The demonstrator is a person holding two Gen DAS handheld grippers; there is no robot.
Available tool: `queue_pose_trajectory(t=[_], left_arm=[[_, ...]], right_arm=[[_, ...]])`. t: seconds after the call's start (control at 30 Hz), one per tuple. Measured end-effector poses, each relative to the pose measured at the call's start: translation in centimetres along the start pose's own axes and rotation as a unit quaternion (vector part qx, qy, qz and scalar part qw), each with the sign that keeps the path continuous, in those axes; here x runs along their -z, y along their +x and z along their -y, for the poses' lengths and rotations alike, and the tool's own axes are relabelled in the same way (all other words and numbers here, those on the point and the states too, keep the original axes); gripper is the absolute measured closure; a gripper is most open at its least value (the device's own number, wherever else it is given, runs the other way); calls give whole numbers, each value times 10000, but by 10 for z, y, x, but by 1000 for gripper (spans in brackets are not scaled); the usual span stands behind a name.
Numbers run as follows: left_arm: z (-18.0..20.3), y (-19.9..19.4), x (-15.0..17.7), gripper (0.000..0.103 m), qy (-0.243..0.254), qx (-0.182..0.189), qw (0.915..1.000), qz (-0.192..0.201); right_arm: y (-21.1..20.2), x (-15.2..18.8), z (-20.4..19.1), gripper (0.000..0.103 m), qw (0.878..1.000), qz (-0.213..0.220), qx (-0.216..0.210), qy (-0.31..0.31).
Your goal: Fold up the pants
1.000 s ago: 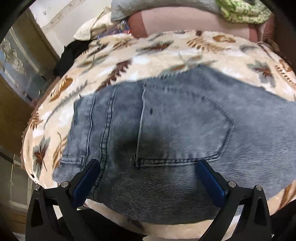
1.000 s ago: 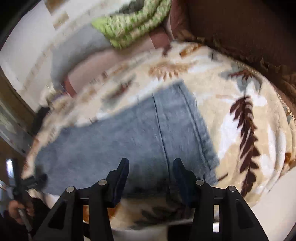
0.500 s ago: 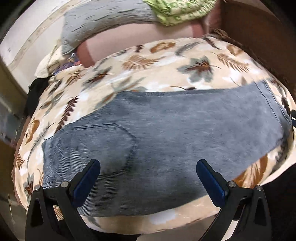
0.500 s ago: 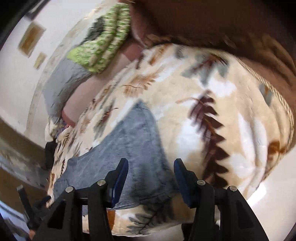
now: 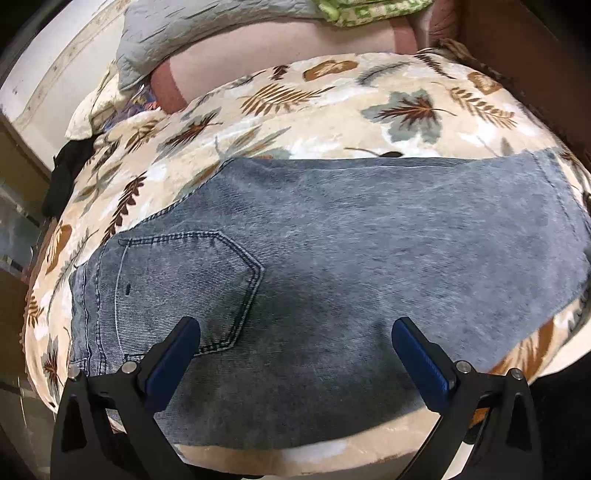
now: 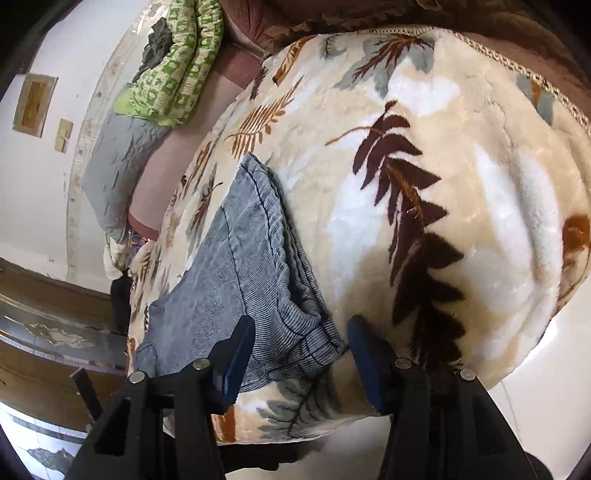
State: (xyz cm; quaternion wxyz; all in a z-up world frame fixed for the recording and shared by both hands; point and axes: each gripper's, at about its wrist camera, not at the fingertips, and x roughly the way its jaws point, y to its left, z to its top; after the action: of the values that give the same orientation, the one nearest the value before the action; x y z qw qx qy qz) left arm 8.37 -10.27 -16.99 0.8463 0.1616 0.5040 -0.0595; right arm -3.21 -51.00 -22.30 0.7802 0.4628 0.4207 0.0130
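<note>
- The left claw (image 5: 295, 354) stands wide open above the jeans (image 5: 332, 258) and holds nothing.
- The jeans lie flat across the leaf-pattern blanket (image 5: 332, 110); bare blanket stays free beyond their far edge.
- The right claw (image 6: 301, 354) is partly open over the hem corner (image 6: 295, 332), pads not pressing; much free blanket (image 6: 443, 184) lies to the right.

Likely a home bedroom, leaf-print fleece blanket (image 5: 332, 122) over a bed, grey pillow (image 5: 192, 33), folded green quilt (image 6: 177, 70)

One pair of jeans (image 5: 332, 266), one leaf-print blanket (image 5: 332, 122), two grippers, one green quilt (image 6: 177, 62)
</note>
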Motion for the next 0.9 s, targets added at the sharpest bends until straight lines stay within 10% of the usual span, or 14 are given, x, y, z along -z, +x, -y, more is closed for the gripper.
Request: queue_pose_trajectory(t=[0.3,0.5,0.63,0.9], left_arm=[[3,33,-2,0,-49,-7,9995,-312],[-2,34,-2,0,-129,155,9992,-348],[-1,33,-1,0,-129,131,9994,-303],[-6,30,0,0,-116,176,9993,-307]], right_arm=[[4,1,-7,48,9965,92,-819,127],[17,-5,-19,52,9988,287,-383,39],[22,-5,-20,76,9995,213,-247,26],[13,3,-58,80,9957,616,55,-684]])
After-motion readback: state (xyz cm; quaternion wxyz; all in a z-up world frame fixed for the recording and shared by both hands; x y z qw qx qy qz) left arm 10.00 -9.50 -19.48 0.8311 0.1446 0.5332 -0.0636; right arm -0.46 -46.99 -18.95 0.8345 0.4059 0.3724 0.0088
